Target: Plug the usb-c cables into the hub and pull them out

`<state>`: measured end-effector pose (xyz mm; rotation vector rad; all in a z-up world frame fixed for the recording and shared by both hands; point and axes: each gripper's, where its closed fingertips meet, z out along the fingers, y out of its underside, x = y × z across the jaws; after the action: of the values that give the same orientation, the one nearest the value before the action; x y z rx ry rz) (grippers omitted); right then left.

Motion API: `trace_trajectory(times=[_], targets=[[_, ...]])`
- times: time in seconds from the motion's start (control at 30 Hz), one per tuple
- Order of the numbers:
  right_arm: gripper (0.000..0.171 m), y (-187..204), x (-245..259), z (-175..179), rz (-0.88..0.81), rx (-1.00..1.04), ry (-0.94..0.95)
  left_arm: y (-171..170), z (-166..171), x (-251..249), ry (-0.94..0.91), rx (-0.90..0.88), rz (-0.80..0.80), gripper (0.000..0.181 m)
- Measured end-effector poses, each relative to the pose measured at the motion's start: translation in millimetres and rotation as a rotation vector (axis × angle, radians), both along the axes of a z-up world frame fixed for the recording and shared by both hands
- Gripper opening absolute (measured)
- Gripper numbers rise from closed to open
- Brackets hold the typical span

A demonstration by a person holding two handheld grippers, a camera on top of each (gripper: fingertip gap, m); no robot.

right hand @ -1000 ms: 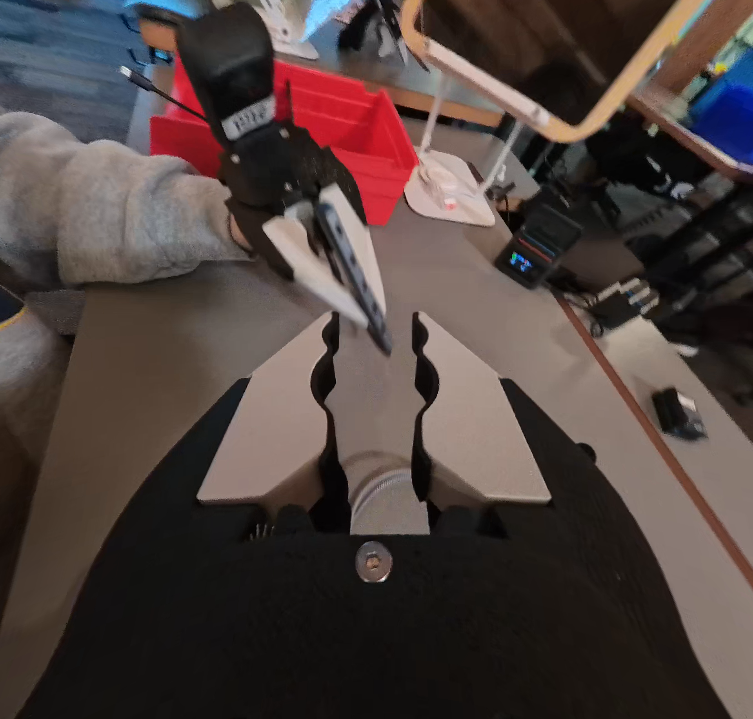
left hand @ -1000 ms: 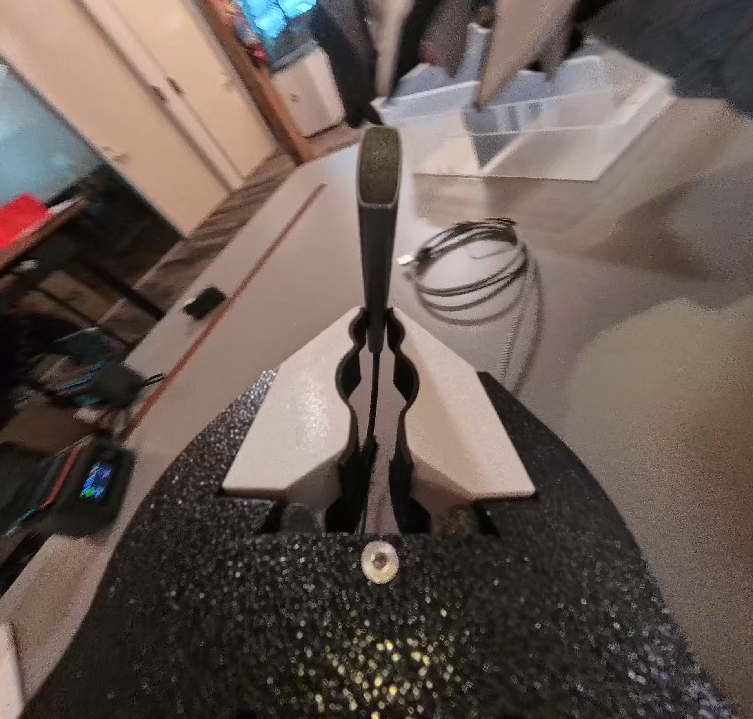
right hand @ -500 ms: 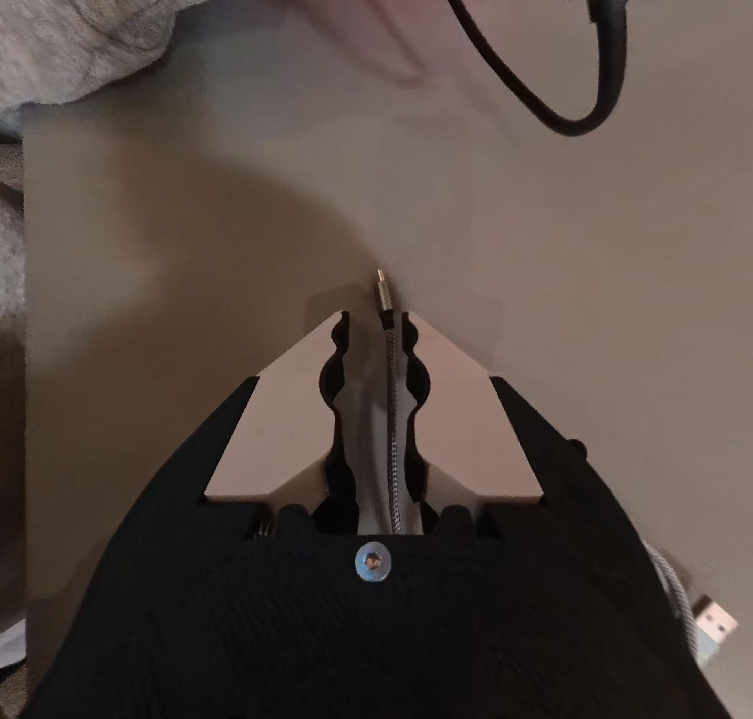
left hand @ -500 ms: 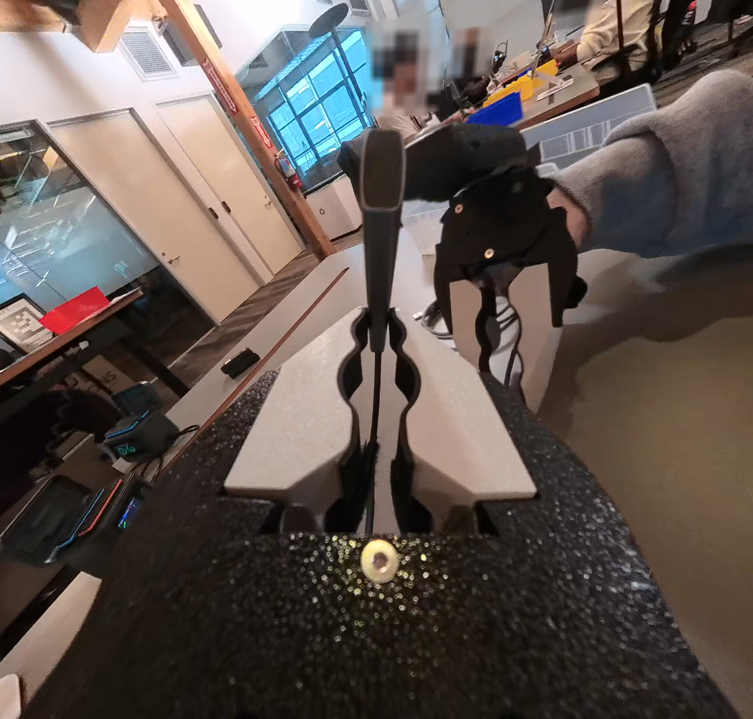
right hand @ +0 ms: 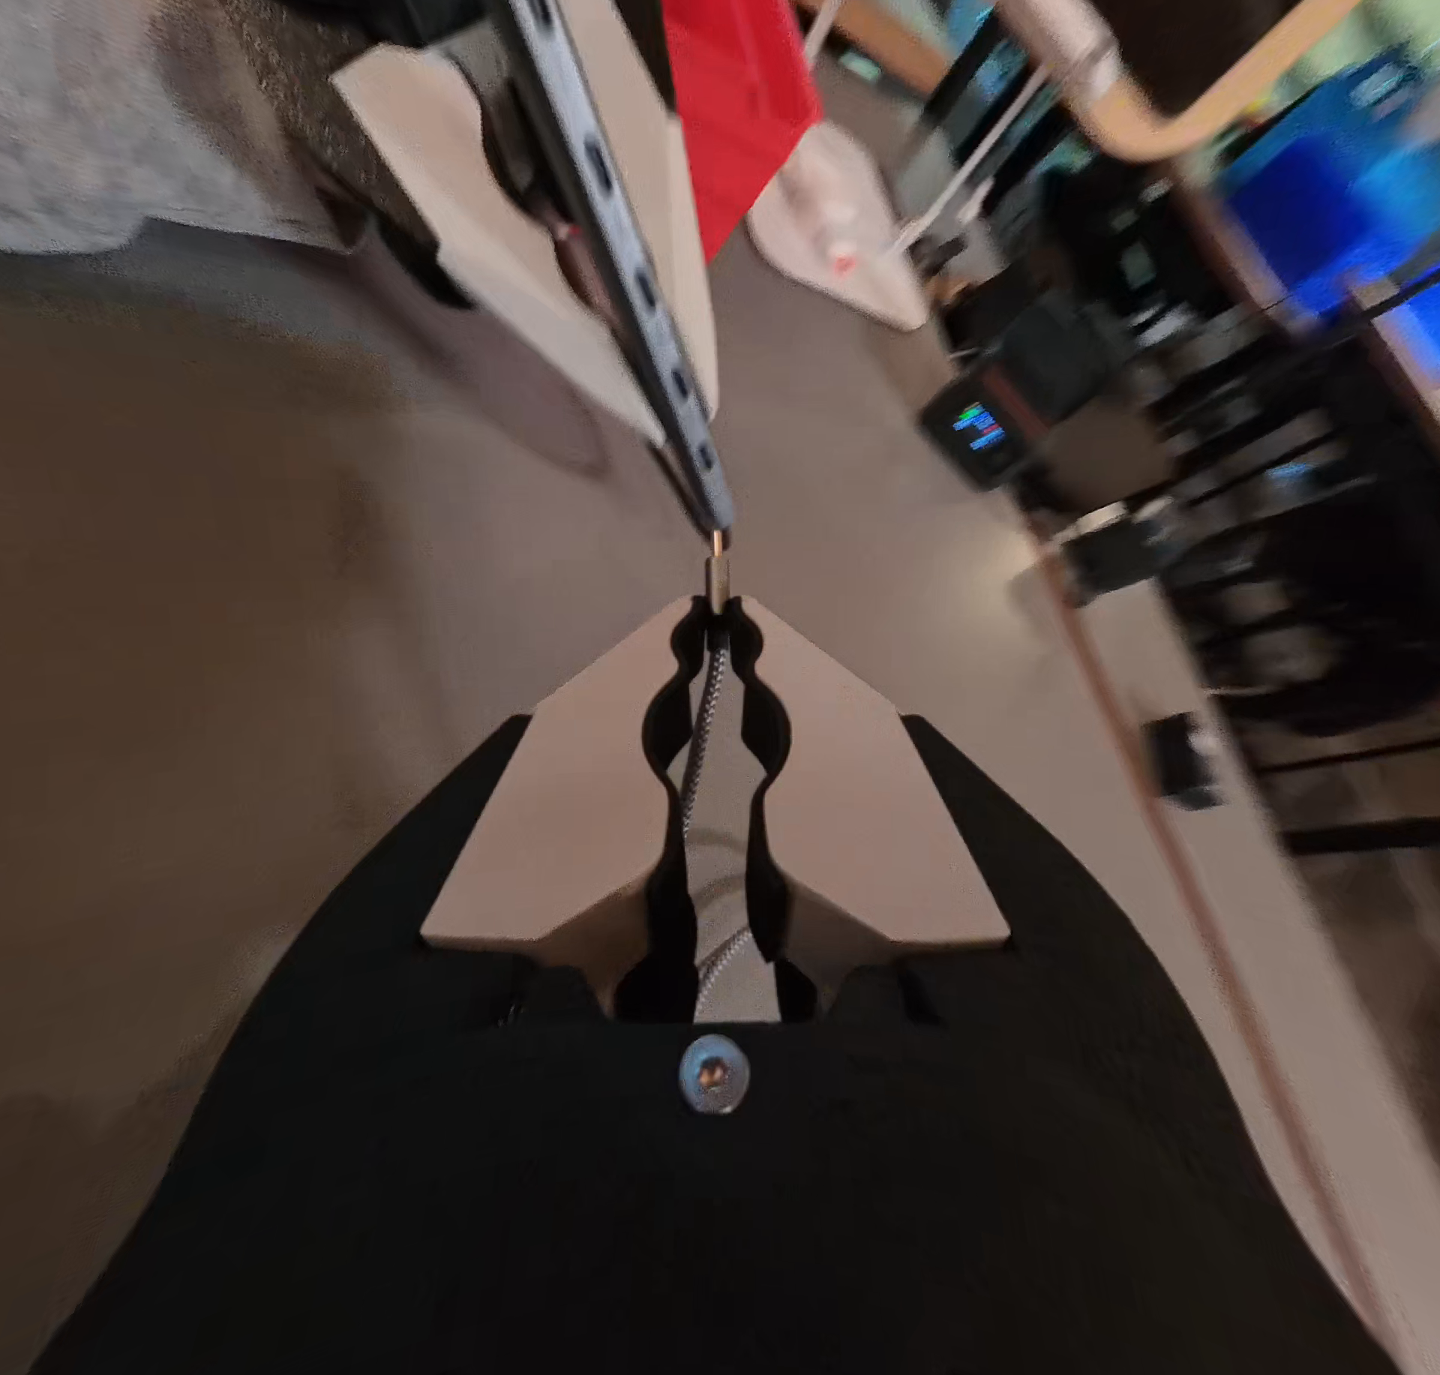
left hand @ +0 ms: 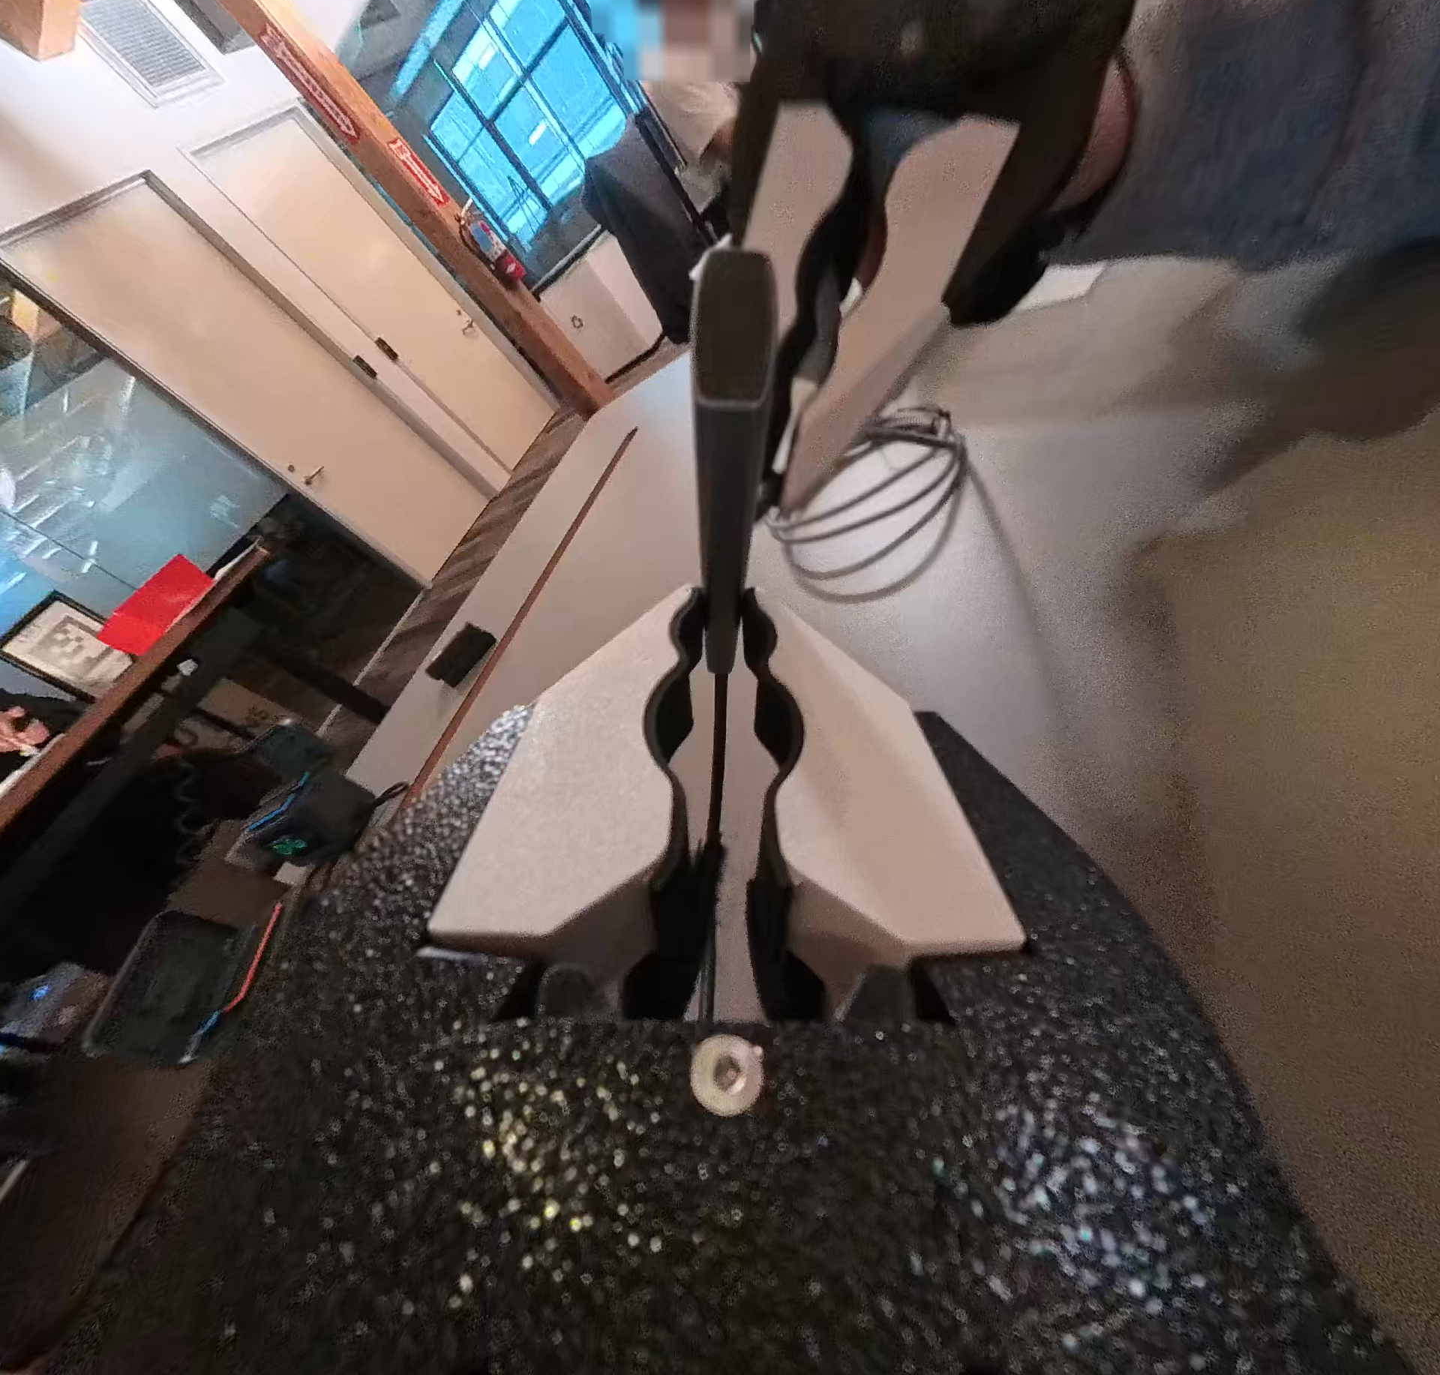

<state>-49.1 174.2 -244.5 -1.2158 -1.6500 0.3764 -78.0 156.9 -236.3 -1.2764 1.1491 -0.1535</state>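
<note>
My left gripper (left hand: 723,605) is shut on the dark grey hub (left hand: 728,433), which sticks out forward and up from the fingertips, its thin black lead running back between the fingers. My right gripper (right hand: 718,606) is shut on a braided usb-c cable (right hand: 705,702) just behind its metal plug (right hand: 718,570). The plug tip sits right at the end of the hub (right hand: 623,246), whose side shows several ports. In the left wrist view the right gripper (left hand: 838,355) is just beyond the hub. A coil of cable (left hand: 873,511) lies on the table.
The grey table (left hand: 1169,675) carries both arms' shadows. A grey sleeve (right hand: 101,98) is at the upper left of the right wrist view. A red bin (right hand: 732,75), a white lamp base (right hand: 849,239) and a small lit device (right hand: 982,426) stand beyond the hub. My right fingertips sit around 5 cm from my left ones.
My right gripper shut on the usb-c cable, lifted it off the table and brought its plug up to the end of the hub. The left gripper kept hold of the hub.
</note>
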Motion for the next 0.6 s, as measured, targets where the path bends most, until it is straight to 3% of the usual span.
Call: trace_trajectory(times=[0.23,0.6], targets=[[0.004,-7.5,-11.4,-3.7,-0.021,0.452,-0.128,8.4,-17.2,-1.4,0.173,0.097,0.098,0.007],[0.004,-9.6,-11.0,-9.6,-0.023,0.579,-0.186,7.4,-33.4,3.5,0.356,0.157,0.119,0.007]])
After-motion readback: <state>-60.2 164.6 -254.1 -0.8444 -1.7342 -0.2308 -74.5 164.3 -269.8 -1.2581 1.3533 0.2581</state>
